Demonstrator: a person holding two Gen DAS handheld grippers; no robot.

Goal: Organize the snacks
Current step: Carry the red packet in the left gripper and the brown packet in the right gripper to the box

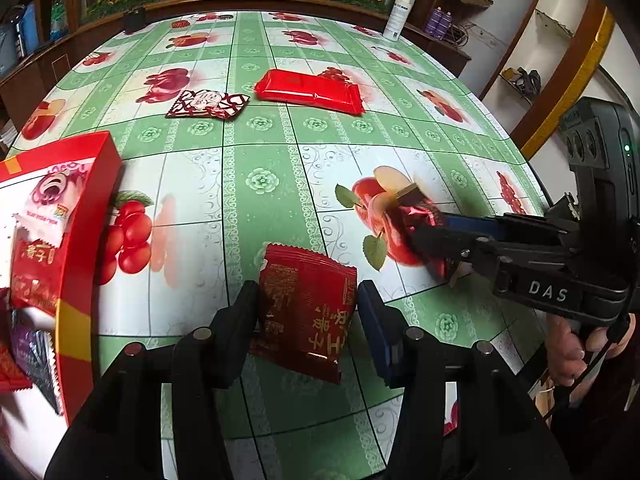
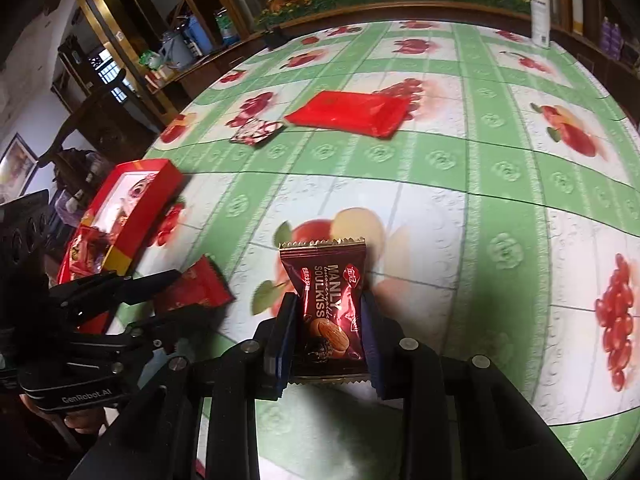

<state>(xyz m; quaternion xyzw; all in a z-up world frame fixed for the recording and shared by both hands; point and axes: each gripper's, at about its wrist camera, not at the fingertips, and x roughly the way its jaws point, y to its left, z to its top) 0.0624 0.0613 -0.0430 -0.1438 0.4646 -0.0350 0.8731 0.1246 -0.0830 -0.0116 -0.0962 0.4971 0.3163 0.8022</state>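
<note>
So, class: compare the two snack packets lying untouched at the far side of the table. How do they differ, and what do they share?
The plain red packet is long, glossy and unpatterned; the patterned packet is smaller, squarish, dark red and white. The plain red packet lies to the right in both views, the patterned packet to its left, nearer the red box. Both lie flat on the tablecloth, apart and ungripped.

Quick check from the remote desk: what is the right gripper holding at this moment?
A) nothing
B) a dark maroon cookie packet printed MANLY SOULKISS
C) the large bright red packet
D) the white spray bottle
B: in the right wrist view the right gripper has its fingers closed against both sides of the maroon cookie packet.
</note>
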